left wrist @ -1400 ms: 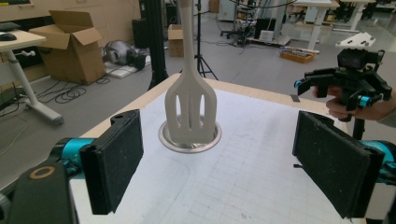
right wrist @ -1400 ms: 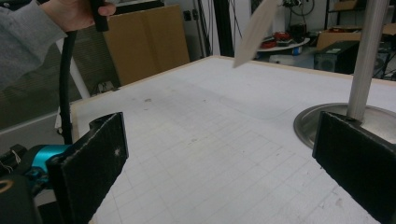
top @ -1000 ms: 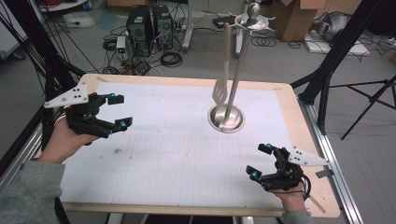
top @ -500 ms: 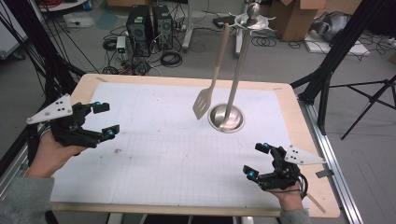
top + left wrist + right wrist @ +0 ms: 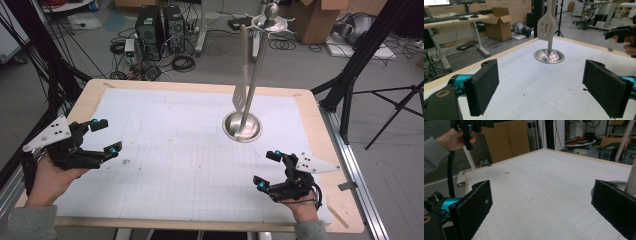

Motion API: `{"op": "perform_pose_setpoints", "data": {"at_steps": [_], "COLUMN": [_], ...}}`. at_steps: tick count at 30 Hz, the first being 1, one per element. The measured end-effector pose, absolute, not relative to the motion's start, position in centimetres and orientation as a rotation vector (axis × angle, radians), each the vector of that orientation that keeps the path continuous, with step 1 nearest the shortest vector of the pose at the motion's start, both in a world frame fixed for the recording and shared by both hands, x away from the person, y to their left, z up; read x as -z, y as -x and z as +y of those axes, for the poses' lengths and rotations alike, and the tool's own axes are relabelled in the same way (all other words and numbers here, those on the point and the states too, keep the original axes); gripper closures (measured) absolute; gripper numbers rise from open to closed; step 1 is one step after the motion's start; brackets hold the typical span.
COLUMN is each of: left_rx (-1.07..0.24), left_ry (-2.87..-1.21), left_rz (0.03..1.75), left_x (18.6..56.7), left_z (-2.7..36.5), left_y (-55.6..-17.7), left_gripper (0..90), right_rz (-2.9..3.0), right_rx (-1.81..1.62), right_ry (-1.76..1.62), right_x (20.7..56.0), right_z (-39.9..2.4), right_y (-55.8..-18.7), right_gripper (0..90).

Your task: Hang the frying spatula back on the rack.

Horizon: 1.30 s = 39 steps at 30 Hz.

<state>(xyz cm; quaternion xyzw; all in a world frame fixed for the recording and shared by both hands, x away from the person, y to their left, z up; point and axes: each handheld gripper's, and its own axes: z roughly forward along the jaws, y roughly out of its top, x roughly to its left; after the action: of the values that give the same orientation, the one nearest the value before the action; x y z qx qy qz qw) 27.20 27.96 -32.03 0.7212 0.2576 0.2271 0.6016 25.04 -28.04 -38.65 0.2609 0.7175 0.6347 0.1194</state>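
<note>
One beige slotted plastic spatula (image 5: pixel 241 95) hangs upright now beside the steel stand (image 5: pixel 256 75), swung back; both tongs, left gripper (image 5: pixel 102 136) and right gripper (image 5: pixel 268 170), gape empty.

Lab, floor cables (image 5: pixel 182 62), computer towers (image 5: pixel 160 27), boxes (image 5: pixel 499 23)

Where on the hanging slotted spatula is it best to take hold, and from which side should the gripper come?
Probably grip the spatula on its flat handle, above the slotted blade. It hangs upright from the top of the stand, just left of the pole. Come from the left with the left gripper, which is open, so the fingers close on the handle's narrow edges and the pole stays clear.
</note>
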Motion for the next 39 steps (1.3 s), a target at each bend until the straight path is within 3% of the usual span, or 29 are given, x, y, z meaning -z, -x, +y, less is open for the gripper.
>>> {"op": "perform_pose_setpoints", "data": {"at_steps": [18,39], "left_rx": [-0.558,-0.603], "left_ry": [-1.613,-1.596], "left_rz": [0.719,0.860], "left_x": [34.7,38.4], "left_z": [29.7,31.3], "left_y": [-24.6,-25.2], "left_gripper": [14.3,14.2], "right_rz": [2.062,1.936], "right_rx": [-1.822,-1.782], "right_ry": [-0.768,-0.851], "right_x": [38.6,38.9], "right_z": [-28.3,-30.7], "right_y": [-25.5,-24.6], "right_gripper": [2.2,2.2]}}
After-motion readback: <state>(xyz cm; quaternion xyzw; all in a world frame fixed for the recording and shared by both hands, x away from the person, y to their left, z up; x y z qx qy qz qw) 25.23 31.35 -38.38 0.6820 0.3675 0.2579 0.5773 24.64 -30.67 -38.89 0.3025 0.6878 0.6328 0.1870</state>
